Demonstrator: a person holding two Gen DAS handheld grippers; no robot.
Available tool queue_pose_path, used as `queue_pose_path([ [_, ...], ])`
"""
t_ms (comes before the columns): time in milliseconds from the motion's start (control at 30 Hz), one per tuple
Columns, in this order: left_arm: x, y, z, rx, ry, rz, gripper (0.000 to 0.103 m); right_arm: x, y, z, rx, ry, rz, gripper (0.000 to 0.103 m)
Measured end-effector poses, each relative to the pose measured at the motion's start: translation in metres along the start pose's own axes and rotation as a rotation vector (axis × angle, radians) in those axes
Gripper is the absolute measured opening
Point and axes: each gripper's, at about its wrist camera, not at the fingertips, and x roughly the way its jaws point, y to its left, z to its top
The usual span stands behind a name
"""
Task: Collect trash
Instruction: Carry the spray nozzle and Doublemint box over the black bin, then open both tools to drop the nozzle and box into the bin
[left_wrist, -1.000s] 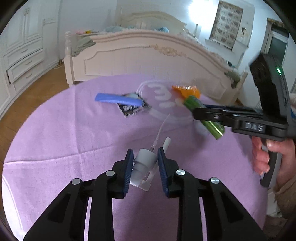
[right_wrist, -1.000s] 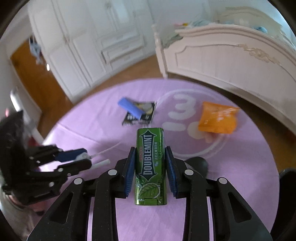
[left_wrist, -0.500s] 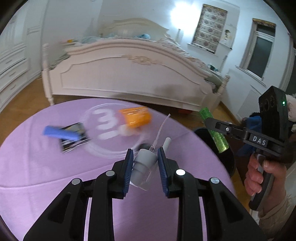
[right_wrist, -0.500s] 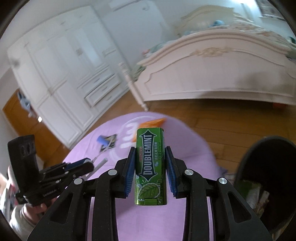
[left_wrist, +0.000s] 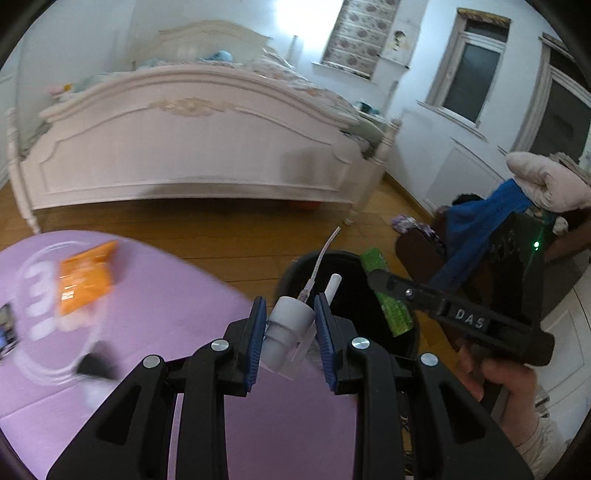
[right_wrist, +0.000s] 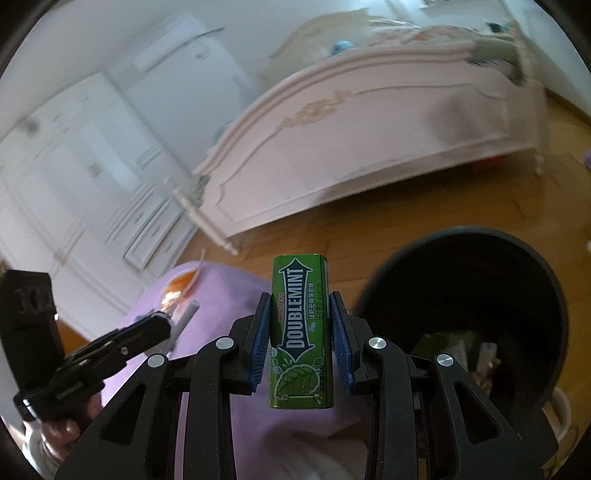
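Observation:
My left gripper (left_wrist: 290, 315) is shut on a white spray nozzle (left_wrist: 286, 326) whose thin tube sticks out toward the black trash bin (left_wrist: 295, 267) just beyond it. In the right wrist view my right gripper (right_wrist: 299, 332) is shut on a green Doublemint gum pack (right_wrist: 300, 332), held beside the bin (right_wrist: 554, 288), which has scraps inside. The gum pack (left_wrist: 386, 295) and right gripper (left_wrist: 380, 280) also show over the bin in the left wrist view. The left gripper (right_wrist: 162, 325) appears at the lower left in the right wrist view.
A round table with a purple cloth (left_wrist: 166, 295) carries an orange wrapper (left_wrist: 85, 277) and a dark packet (left_wrist: 5, 328) at the left edge. A cream bed footboard (left_wrist: 184, 155) stands behind on the wooden floor (left_wrist: 221, 229). Clothes (left_wrist: 480, 218) are piled at the right.
Both grippers have swung right off the table toward the black bin, each still holding its item. The table's remaining trash has slid to the left of view.

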Motion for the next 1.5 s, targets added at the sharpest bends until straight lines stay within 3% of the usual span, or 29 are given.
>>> queue_pose_path([
  [267, 0.054, -0.039, 0.012, 0.039, 0.062, -0.056, 0.027, -0.008, -0.059, -0.007, 0.097, -0.018, -0.061, 0.032],
  [567, 0.095, -0.066, 0.009, 0.067, 0.129, -0.063, 0.027, -0.006, -0.104, -0.019, 0.168, -0.002, -0.081, 0.032],
  [1000, 0.115, -0.078, 0.014, 0.079, 0.166, -0.069, 0.03, 0.0, -0.122, -0.028, 0.216, 0.028, -0.103, 0.033],
  [1033, 0.115, -0.079, 0.014, 0.079, 0.167, -0.066, 0.031, 0.0, -0.123, -0.027, 0.22, 0.03, -0.105, 0.034],
  [1100, 0.114, -0.079, 0.014, 0.072, 0.163, -0.055, 0.055, -0.002, -0.124, -0.028, 0.222, 0.024, -0.108, 0.047],
  [1167, 0.109, -0.077, 0.014, 0.059, 0.137, -0.055, 0.064, -0.006, -0.123, -0.028, 0.224, 0.008, -0.112, 0.053],
  [1333, 0.093, -0.072, 0.015, 0.049, 0.109, -0.049, 0.067, -0.009, -0.114, -0.027, 0.208, 0.002, -0.111, 0.053],
  [1400, 0.082, -0.069, 0.014, 0.041, 0.081, -0.034, 0.083, -0.011, -0.107, -0.028, 0.196, 0.002, -0.108, 0.053],
  [1500, 0.063, -0.059, 0.011, 0.016, 0.032, -0.015, 0.087, -0.01, -0.093, -0.028, 0.173, 0.009, -0.102, 0.053],
])
